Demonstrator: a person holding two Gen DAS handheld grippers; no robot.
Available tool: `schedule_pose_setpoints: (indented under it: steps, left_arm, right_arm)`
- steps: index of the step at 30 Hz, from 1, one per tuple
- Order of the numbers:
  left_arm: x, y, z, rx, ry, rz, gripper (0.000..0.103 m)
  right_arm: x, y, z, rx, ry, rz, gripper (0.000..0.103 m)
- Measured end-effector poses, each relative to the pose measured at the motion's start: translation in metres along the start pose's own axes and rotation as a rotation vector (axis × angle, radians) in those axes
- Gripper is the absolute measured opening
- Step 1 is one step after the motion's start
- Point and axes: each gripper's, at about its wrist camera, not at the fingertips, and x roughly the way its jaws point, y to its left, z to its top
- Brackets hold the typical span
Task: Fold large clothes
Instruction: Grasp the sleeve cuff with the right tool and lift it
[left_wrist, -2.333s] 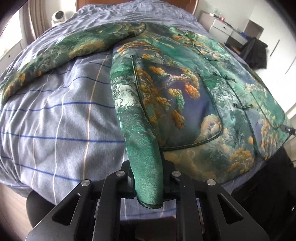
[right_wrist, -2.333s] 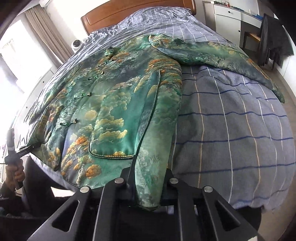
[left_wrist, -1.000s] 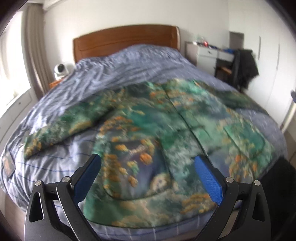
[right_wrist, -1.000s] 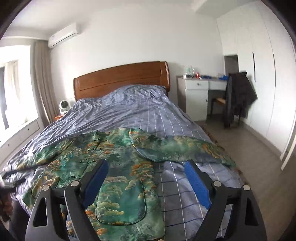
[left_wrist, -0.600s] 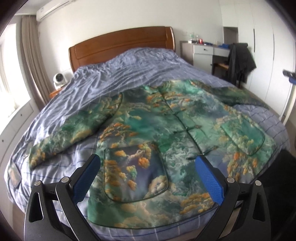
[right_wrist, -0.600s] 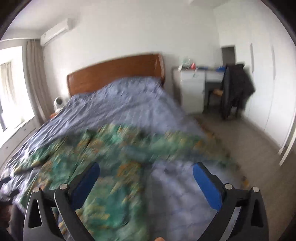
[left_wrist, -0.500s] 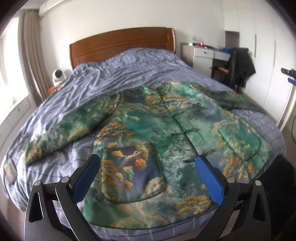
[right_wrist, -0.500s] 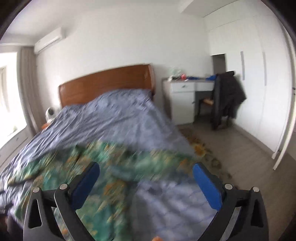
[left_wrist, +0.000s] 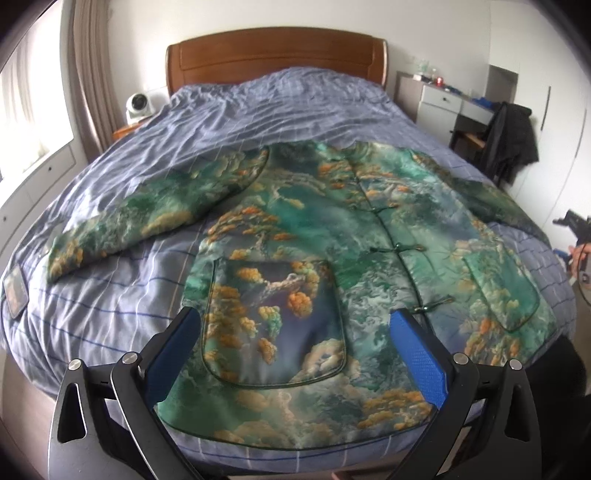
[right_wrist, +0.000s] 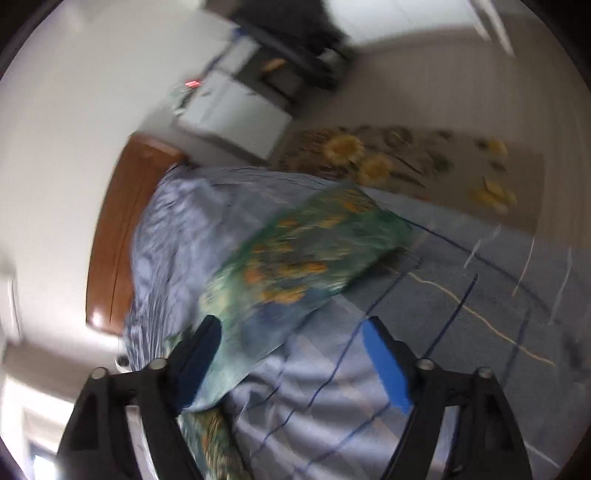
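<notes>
Bed (left_wrist: 110, 310), spread jacket (left_wrist: 295, 236)

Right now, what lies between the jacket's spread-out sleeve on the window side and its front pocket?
In the left wrist view, bare striped bedcover separates the sleeve from the pocket; nothing else lies there.

The jacket (left_wrist: 325, 236) is a printed cloth with a soft satin sheen. Under it, the bedspread (left_wrist: 229, 122) is matt, crumpled woven cloth. The headboard (left_wrist: 273, 51) is polished, glossy wood. The left gripper (left_wrist: 299, 354) has matt black plastic arms, shiny metal screws and finely textured blue pads (left_wrist: 417, 354).
</notes>
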Motion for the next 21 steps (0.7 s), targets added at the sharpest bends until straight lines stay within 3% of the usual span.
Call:
schedule_pose_setpoints:
  steps: [5, 6, 7, 8, 9, 12, 16, 21]
  left_arm:
    - [0.004, 0.0, 0.0, -0.023, 0.021, 0.015, 0.102]
    - [0.006, 0.0, -0.001, -0.025, 0.028, 0.018, 0.102]
    - [0.008, 0.001, -0.002, -0.028, 0.04, 0.023, 0.102]
    - [0.01, 0.001, -0.002, -0.031, 0.046, 0.024, 0.102]
    - [0.01, 0.002, -0.003, -0.034, 0.047, 0.024, 0.102]
    - [0.012, 0.004, -0.005, -0.04, 0.046, 0.022, 0.102]
    - [0.019, 0.006, -0.006, -0.05, 0.062, 0.008, 0.102]
    - [0.013, 0.008, -0.007, -0.067, 0.026, 0.003, 0.102]
  right_arm:
    - [0.05, -0.02, 0.012, 0.111, -0.044, -0.001, 0.072]
    - [0.058, -0.022, 0.015, 0.121, -0.045, -0.01, 0.059]
    - [0.058, -0.026, 0.019, 0.125, -0.053, -0.03, 0.03]
    - [0.058, -0.029, 0.02, 0.128, -0.081, -0.071, 0.016]
    - [0.053, -0.032, 0.019, 0.138, -0.12, -0.071, 0.011]
    - [0.041, -0.021, 0.008, 0.065, -0.169, -0.108, 0.008]
    - [0.012, 0.032, -0.007, -0.187, -0.258, -0.19, 0.008]
    - [-0.04, 0.165, -0.05, -0.613, -0.359, -0.048, 0.008]
